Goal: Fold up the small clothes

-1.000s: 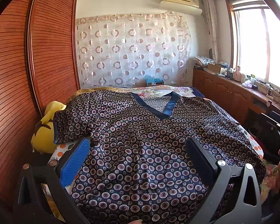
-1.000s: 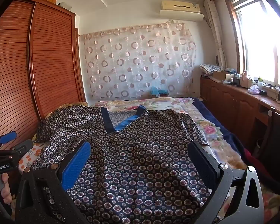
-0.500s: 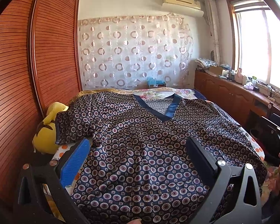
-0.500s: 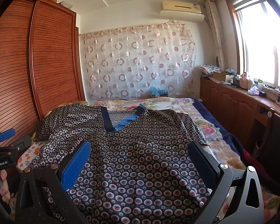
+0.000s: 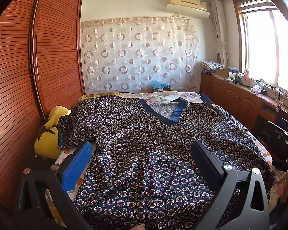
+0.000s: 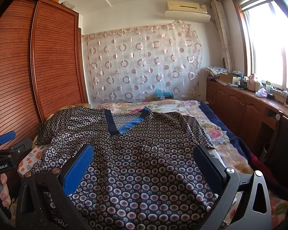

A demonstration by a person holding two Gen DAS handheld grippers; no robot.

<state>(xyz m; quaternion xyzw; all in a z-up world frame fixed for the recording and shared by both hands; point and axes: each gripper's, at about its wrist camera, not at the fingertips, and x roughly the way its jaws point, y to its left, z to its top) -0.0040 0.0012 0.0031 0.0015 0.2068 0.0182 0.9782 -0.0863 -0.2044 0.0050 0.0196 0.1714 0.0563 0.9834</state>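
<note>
A dark navy short-sleeved top (image 5: 144, 149) with a circle print and a blue V-neck collar lies spread flat on the bed, collar at the far end, hem nearest me. It also shows in the right wrist view (image 6: 144, 163). My left gripper (image 5: 142, 163) is open and empty, held above the lower middle of the top. My right gripper (image 6: 144, 164) is open and empty above the top's lower part, to the right of the left one. The left gripper also shows at the left edge of the right wrist view (image 6: 3, 153).
A yellow plush toy (image 5: 48, 138) lies at the bed's left edge against the slatted wooden wardrobe (image 5: 28, 76). A floral bedspread (image 6: 211, 126) covers the bed. A wooden cabinet with clutter (image 6: 249, 103) runs under the window on the right. A patterned curtain (image 5: 138, 57) hangs behind the bed.
Both grippers have risen and pulled back slightly, so more of the ceiling and top shows. The top has not moved. Both stay open.
</note>
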